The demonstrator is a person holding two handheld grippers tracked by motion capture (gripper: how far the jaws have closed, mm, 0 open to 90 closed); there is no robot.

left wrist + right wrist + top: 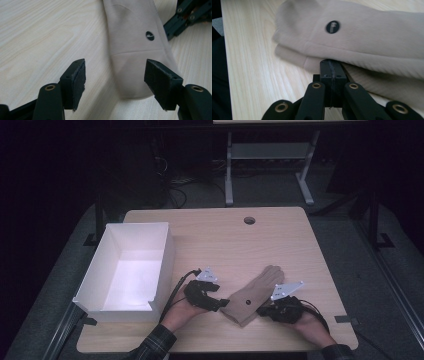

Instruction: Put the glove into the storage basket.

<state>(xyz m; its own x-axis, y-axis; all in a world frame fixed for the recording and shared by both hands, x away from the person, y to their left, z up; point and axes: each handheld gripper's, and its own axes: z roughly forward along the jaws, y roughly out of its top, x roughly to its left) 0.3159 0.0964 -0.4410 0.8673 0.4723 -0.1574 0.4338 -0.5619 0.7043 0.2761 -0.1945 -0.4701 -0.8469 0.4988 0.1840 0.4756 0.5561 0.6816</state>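
Note:
A beige glove (255, 295) lies flat on the wooden table (225, 245), fingers pointing away and cuff toward the near edge. My left gripper (225, 303) is at the cuff's left side. In the left gripper view the left gripper (115, 77) stands open, with the cuff end of the glove (135, 37) lying ahead between the pads, which do not press it. My right gripper (261, 310) is at the cuff's right side. The right gripper (331, 67) is shut, its tip against the cuff edge of the glove (362, 37); I see no fabric between the pads.
An open white box (165, 255) stands on the table's left part, close to the left hand. A round cable hole (249, 220) sits near the far edge. A small dark logo dot (149, 35) marks the glove near its cuff.

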